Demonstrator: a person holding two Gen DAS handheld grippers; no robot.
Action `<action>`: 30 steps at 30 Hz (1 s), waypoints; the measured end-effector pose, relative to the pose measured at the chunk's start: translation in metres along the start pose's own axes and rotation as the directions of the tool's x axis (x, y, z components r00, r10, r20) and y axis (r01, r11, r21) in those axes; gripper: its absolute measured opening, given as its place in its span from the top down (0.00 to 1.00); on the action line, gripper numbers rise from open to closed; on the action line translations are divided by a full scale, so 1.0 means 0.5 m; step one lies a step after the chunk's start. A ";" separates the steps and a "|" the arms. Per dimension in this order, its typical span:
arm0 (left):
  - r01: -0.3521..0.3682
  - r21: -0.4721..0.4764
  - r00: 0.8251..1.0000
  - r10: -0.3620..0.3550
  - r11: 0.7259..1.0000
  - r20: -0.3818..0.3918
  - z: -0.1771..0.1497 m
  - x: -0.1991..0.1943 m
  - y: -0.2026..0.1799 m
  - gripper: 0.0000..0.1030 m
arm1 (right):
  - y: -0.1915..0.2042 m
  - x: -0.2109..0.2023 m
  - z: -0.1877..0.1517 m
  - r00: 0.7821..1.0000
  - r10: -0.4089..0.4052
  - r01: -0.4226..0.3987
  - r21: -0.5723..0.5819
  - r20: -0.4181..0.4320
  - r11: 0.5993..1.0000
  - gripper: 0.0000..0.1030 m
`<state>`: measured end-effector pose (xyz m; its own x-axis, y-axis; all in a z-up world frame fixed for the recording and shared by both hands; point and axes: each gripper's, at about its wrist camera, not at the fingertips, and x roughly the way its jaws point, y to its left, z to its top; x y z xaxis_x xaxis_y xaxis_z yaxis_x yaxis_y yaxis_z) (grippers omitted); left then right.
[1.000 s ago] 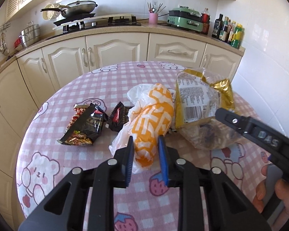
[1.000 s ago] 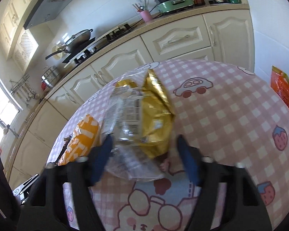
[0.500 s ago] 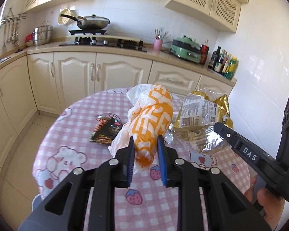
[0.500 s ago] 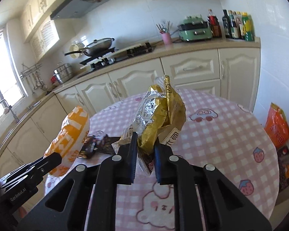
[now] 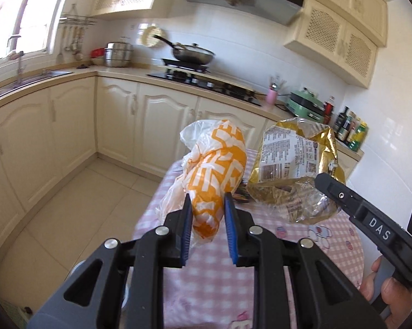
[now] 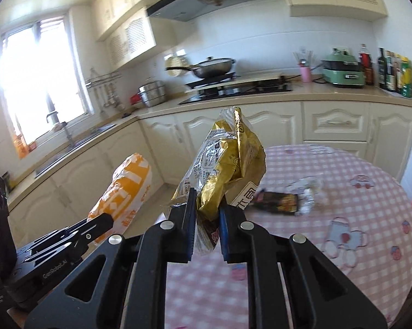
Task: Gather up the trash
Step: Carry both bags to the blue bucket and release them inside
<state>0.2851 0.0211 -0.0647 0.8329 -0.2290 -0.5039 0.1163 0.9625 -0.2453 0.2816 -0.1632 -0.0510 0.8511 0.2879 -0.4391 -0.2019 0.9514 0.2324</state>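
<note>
Left gripper (image 5: 206,208) clamps the orange bag (image 5: 215,170); right gripper (image 6: 207,213) clamps the gold bag (image 6: 227,164); both held above the table (image 6: 356,192).

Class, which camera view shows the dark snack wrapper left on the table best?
The right wrist view: the dark snack wrapper lies in the open on the table, though blurred. In the left wrist view only a dark sliver of it peeks out between the orange bag and the gold packet.

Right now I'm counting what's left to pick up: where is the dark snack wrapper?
In the right wrist view, the dark snack wrapper lies on the checked table, right of the gold bag in the right gripper.
</note>
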 end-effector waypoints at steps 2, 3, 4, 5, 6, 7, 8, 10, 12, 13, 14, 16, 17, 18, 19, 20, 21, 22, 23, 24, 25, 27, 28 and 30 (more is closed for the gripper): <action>-0.039 -0.025 0.999 0.039 0.999 0.010 -0.009 -0.023 0.045 0.80 | 0.052 0.014 -0.009 0.999 0.045 -0.046 -0.031 -0.020 0.998 0.87; -0.056 -0.042 0.998 0.056 0.998 0.010 -0.015 -0.034 0.069 0.80 | 0.078 0.024 -0.015 0.997 0.070 -0.071 -0.044 -0.034 0.996 0.87; -0.066 -0.057 0.998 0.067 0.996 0.009 -0.020 -0.044 0.090 0.80 | 0.098 0.031 -0.021 0.995 0.090 -0.092 -0.050 -0.046 0.994 0.87; -0.083 -0.077 0.996 0.084 0.994 0.008 -0.027 -0.056 0.117 0.80 | 0.127 0.048 -0.030 0.990 0.125 -0.129 -0.056 -0.072 0.990 0.87; -0.099 -0.090 0.995 0.100 0.991 0.007 -0.033 -0.066 0.141 0.80 | 0.150 0.060 -0.040 0.985 0.147 -0.153 -0.060 -0.092 0.986 0.87; -0.116 -0.102 0.993 0.117 0.988 0.004 -0.037 -0.074 0.163 0.80 | 0.175 0.076 -0.051 0.979 0.169 -0.177 -0.066 -0.116 0.982 0.87; -0.137 -0.116 0.990 0.138 0.984 0.001 -0.045 -0.083 0.190 0.80 | 0.195 0.090 -0.060 0.974 0.182 -0.193 -0.073 -0.135 0.978 0.87; -0.178 -0.140 0.984 0.178 0.974 -0.009 -0.058 -0.095 0.235 0.80 | 0.239 0.123 -0.085 0.960 0.213 -0.232 -0.089 -0.182 0.969 0.87; -0.223 -0.165 0.975 0.221 0.961 -0.029 -0.076 -0.103 0.285 0.80 | 0.281 0.151 -0.110 0.947 0.232 -0.260 -0.107 -0.224 0.960 0.87; -0.241 -0.185 0.970 0.237 0.953 -0.046 -0.087 -0.105 0.314 0.80 | 0.304 0.167 -0.124 0.940 0.238 -0.273 -0.120 -0.245 0.955 0.87; -0.255 -0.200 0.967 0.248 0.946 -0.059 -0.096 -0.106 0.338 0.80 | 0.320 0.180 -0.135 0.934 0.243 -0.283 -0.127 -0.262 0.951 0.87; -0.280 -0.222 0.960 0.268 0.934 -0.082 -0.111 -0.105 0.377 0.80 | 0.356 0.210 -0.160 0.921 0.247 -0.300 -0.146 -0.301 0.943 0.87; -0.292 -0.235 0.956 0.277 0.927 -0.096 -0.121 -0.101 0.401 0.80 | 0.367 0.218 -0.172 0.915 0.250 -0.309 -0.151 -0.316 0.939 0.87; -0.302 -0.245 0.953 0.283 0.921 -0.110 -0.130 -0.097 0.419 0.80 | 0.381 0.235 -0.185 0.907 0.254 -0.319 -0.156 -0.336 0.935 0.87; -0.311 -0.256 0.950 0.287 0.916 -0.125 -0.140 -0.091 0.438 0.80 | 0.396 0.251 -0.199 0.900 0.252 -0.326 -0.166 -0.357 0.931 0.87; -0.315 -0.262 0.948 0.289 0.912 -0.136 -0.150 -0.086 0.452 0.80 | 0.409 0.264 -0.212 0.894 0.248 -0.331 -0.177 -0.374 0.927 0.87; -0.323 -0.269 0.945 0.291 0.908 -0.151 -0.159 -0.077 0.469 0.80 | 0.421 0.276 -0.226 0.889 0.244 -0.334 -0.184 -0.389 0.924 0.87; -0.329 -0.273 0.942 0.293 0.904 -0.163 -0.166 -0.067 0.481 0.80 | 0.428 0.286 -0.238 0.883 0.241 -0.337 -0.188 -0.403 0.922 0.87; -0.334 -0.280 0.939 0.292 0.900 -0.181 -0.175 -0.055 0.497 0.80 | 0.438 0.306 -0.256 0.872 0.235 -0.342 -0.190 -0.429 0.920 0.87; -0.339 -0.287 0.936 0.291 0.896 -0.196 -0.184 -0.043 0.512 0.80 | 0.444 0.322 -0.269 0.865 0.229 -0.343 -0.192 -0.447 0.919 0.87; -0.342 -0.292 0.934 0.290 0.893 -0.208 -0.189 -0.031 0.522 0.80 | 0.448 0.339 -0.283 0.858 0.220 -0.342 -0.196 -0.465 0.919 0.87; -0.352 -0.307 0.928 0.287 0.884 -0.237 -0.205 -0.005 0.548 0.80 | 0.450 0.366 -0.306 0.843 0.208 -0.342 -0.196 -0.495 0.919 0.87; -0.359 -0.314 0.924 0.288 0.879 -0.250 -0.214 0.006 0.560 0.80 | 0.454 0.384 -0.320 0.834 0.199 -0.341 -0.196 -0.514 0.920 0.87; -0.369 -0.325 0.918 0.287 0.871 -0.275 -0.232 0.023 0.576 0.80 | 0.458 0.411 -0.331 0.823 0.188 -0.338 -0.195 -0.537 0.921 0.87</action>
<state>0.2654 0.2787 -0.2374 0.6491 0.0257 -0.7603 -0.3821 0.8752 -0.2966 0.3299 0.1319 -0.2319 0.4020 0.4746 -0.7831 -0.5683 0.7998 0.1930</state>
